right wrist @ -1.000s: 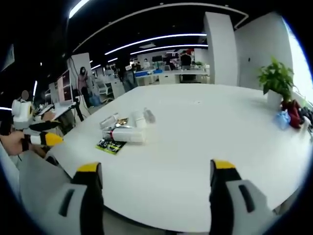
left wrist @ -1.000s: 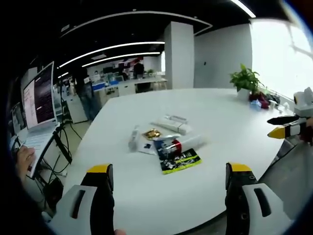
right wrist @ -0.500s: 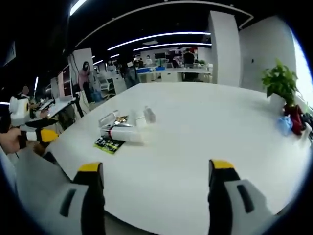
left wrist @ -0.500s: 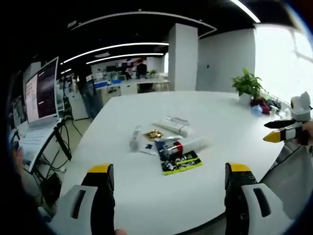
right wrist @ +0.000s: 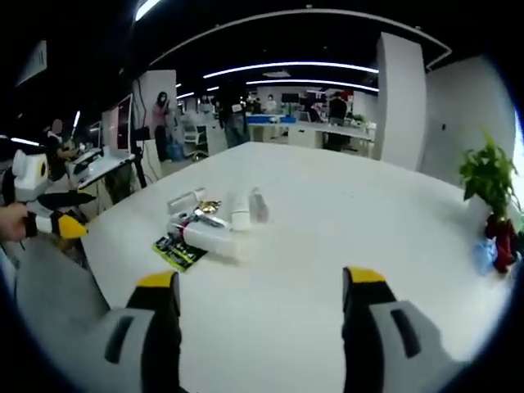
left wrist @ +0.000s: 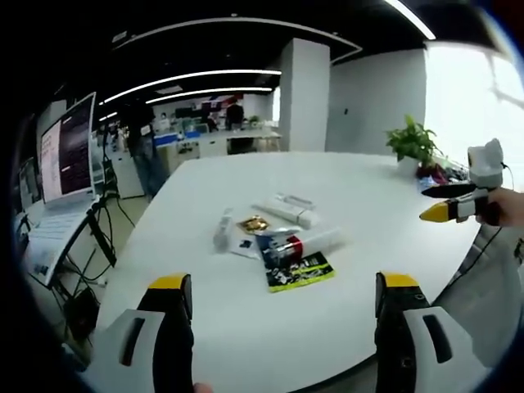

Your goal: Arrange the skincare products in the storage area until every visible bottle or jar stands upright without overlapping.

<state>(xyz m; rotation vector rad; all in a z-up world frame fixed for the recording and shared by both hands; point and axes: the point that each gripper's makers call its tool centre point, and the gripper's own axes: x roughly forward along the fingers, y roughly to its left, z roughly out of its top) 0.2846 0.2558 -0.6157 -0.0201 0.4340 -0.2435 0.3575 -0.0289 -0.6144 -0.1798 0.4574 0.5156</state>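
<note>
The left gripper (left wrist: 278, 315) is held low at the near edge of the big white table (left wrist: 385, 213), and its two yellow-tipped jaws stand wide apart with nothing between them. The right gripper (right wrist: 262, 315) is the same: jaws wide apart, nothing in them, over bare table top. In the left gripper view the right gripper (left wrist: 454, 209) also peeks in from the right side, up off the table, held in a person's hand (left wrist: 503, 205). In the right gripper view the left gripper (right wrist: 49, 217) peeks in from the left the same way. The skincare things sit in a little heap in the middle part of the table, well apart from both grippers, and all of them lie flat. There is a white tube with a red band (left wrist: 311, 242) lying partly on a black and green packet (left wrist: 300, 270). Just beside it are a small gold thing (left wrist: 254, 223), a thin white tube (left wrist: 222, 229) on the left, and a long white box (left wrist: 286, 211) behind (some of them touch or overlap). Far across the table a green plant in a pot (left wrist: 412, 139) stands near the bright window. On the left a computer screen (left wrist: 70, 147) glows. Behind the table is a big office with desks, long ceiling lights (left wrist: 196, 78) and a thick white pillar (left wrist: 303, 94).
</note>
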